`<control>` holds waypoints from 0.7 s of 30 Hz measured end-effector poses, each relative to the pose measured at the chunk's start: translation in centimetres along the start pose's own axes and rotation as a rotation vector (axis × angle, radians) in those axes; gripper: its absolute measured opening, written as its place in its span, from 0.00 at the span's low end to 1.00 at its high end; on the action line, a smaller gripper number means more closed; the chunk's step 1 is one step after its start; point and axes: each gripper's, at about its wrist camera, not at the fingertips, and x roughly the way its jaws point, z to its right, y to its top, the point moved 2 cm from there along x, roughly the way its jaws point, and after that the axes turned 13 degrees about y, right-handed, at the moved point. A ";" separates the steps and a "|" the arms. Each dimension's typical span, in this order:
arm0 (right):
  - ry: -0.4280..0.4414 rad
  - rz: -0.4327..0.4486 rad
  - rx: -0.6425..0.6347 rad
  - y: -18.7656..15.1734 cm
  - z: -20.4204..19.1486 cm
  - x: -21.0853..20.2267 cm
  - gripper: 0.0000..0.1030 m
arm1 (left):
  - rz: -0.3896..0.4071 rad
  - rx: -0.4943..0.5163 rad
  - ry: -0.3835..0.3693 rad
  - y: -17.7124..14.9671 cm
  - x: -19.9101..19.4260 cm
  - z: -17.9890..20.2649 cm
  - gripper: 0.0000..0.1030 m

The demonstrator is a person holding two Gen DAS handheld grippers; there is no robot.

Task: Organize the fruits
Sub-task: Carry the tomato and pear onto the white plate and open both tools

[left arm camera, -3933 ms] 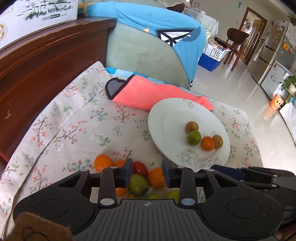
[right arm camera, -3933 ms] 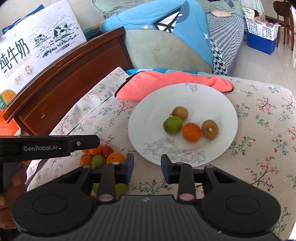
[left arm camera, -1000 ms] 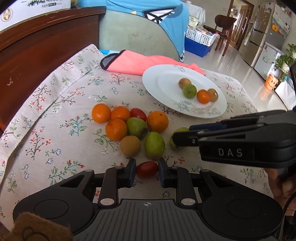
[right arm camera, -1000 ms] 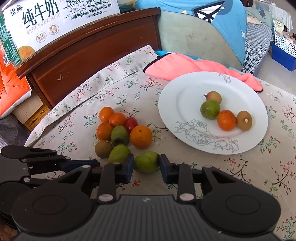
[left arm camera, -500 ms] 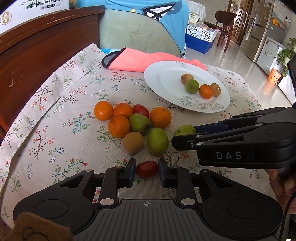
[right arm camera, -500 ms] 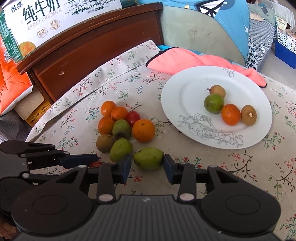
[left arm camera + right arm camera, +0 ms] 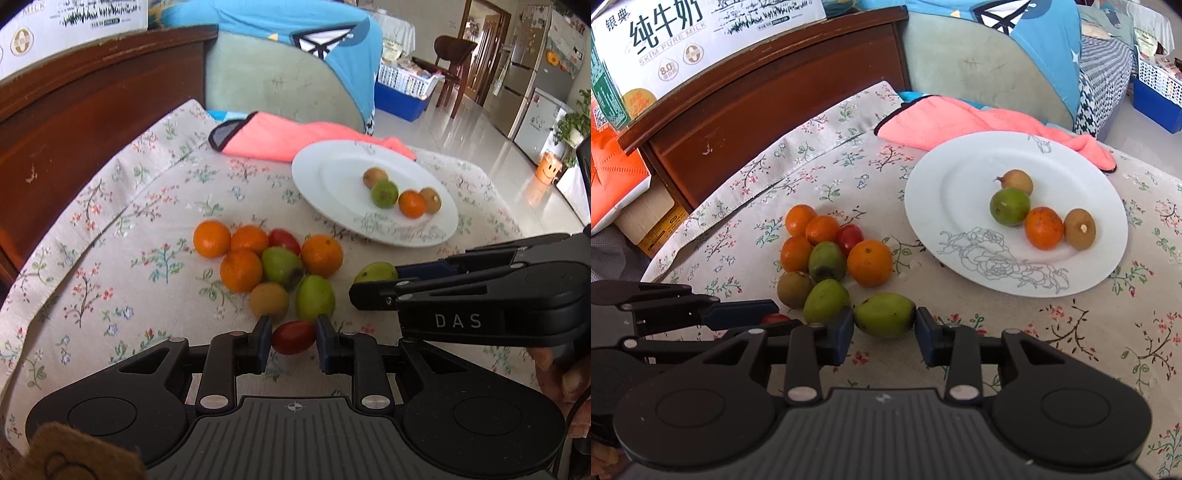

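My left gripper [image 7: 294,332] is shut on a red cherry tomato [image 7: 294,336] just above the floral cloth, at the near edge of the fruit pile. My right gripper [image 7: 885,321] has a green oval fruit [image 7: 885,314] lying on the cloth between its jaws. The jaws are closing and both pads touch the fruit's ends. In the left wrist view the right gripper [image 7: 354,291] reaches in from the right. The pile holds oranges [image 7: 870,263], green fruits [image 7: 826,301], a brown kiwi [image 7: 794,290] and another tomato [image 7: 850,236]. The white plate [image 7: 960,177] carries several fruits.
A pink cloth [image 7: 945,122] lies behind the plate. A dark wooden headboard [image 7: 757,96] with a milk carton box [image 7: 683,40] stands at the far left. Cushions [image 7: 979,62] rise at the back. The tiled floor drops away beyond the right edge [image 7: 498,155].
Since the oldest frames both grippers have come to the pile's near side, and the left has closed on the tomato. In the last second the right jaws widened a little around the green fruit.
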 end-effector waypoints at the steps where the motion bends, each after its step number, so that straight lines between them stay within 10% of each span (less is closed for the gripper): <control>1: 0.000 0.006 0.003 0.1 0.1 -0.2 0.35 | 0.009 -0.003 -0.004 0.3 -0.2 0.1 0.22; 21: -0.042 0.122 -0.002 4.6 4.0 -5.6 0.35 | 0.092 0.006 -0.061 6.8 0.8 2.9 0.22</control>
